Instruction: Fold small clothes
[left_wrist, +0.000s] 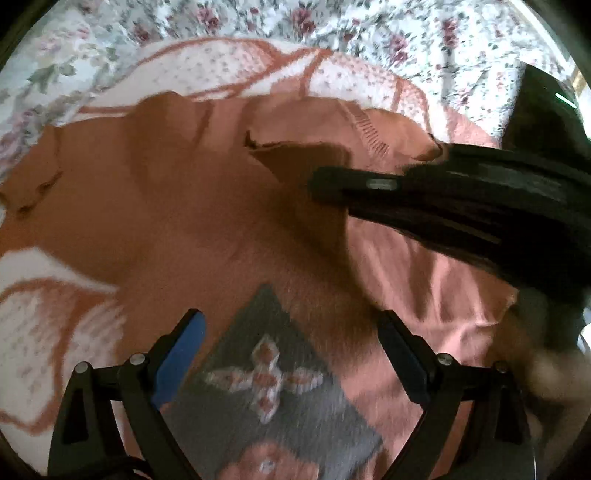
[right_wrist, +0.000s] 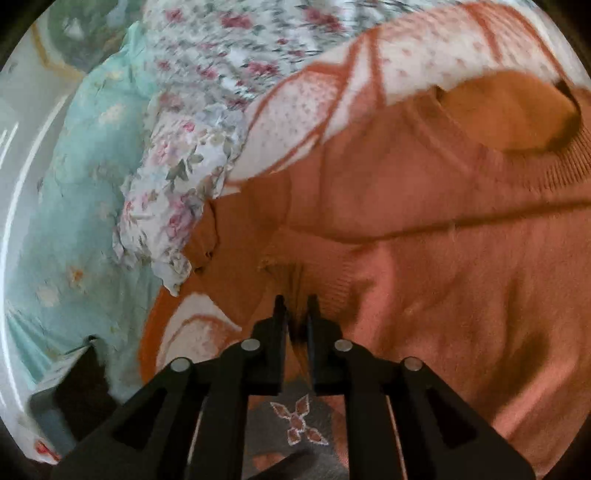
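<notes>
Bed (right_wrist: 74, 192) with pale green sheet. Rumpled floral cover (left_wrist: 369, 33) spread over it. On the cover, white blanket with orange lines and dots (right_wrist: 424, 48). On the blanket, orange sweater (left_wrist: 166, 192) with grey diamond patch, partly folded.

The left claw (left_wrist: 291, 350) hangs with its two black fingers spread wide and nothing between them, over a salmon-pink knitted sweater (left_wrist: 177, 206) spread on a white-and-pink patterned blanket (left_wrist: 229, 62). Directly under it lies the sweater's grey diamond patch with a flower motif (left_wrist: 269, 373). Ahead and to the right, the right claw (left_wrist: 332, 184) reaches in above a folded sleeve. A floral bedsheet (left_wrist: 369, 33) lies beyond.
</notes>
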